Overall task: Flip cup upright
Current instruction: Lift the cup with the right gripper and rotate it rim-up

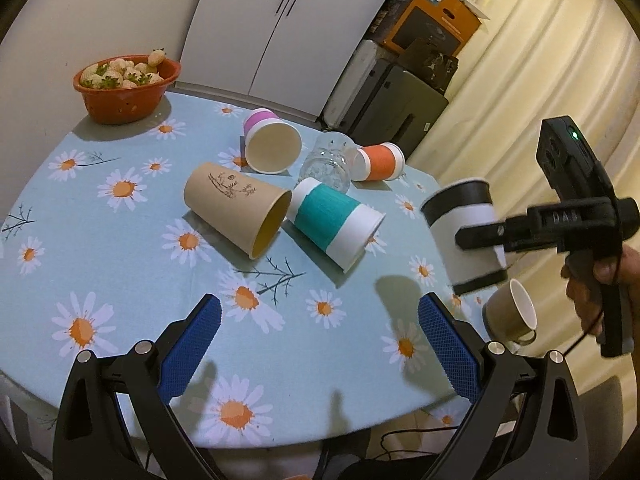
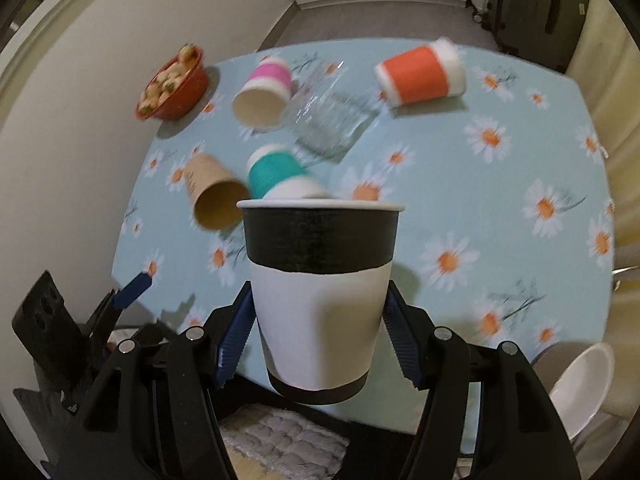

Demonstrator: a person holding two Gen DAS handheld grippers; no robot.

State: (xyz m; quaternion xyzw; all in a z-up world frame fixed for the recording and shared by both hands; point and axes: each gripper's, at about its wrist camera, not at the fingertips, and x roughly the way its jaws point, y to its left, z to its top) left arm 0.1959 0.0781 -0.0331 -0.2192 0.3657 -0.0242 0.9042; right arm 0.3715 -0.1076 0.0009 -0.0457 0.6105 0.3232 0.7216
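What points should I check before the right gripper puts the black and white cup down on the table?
1. Grip: right gripper shut on the black and white cup, a pad on each side: ok.
2. Cup off the table: ok.
3. Cup vertical: not ok, it leans in the left wrist view.
4. Landing spot beneath it free: cannot tell; the brown mug lies close by.
5. Left gripper open and apart from the cup: ok.

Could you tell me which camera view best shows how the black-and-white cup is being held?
The right wrist view: the black-and-white cup fills the centre, clamped between both pads of the right hand-held gripper. The left wrist view shows it side-on, small and blurred, above the table edge.
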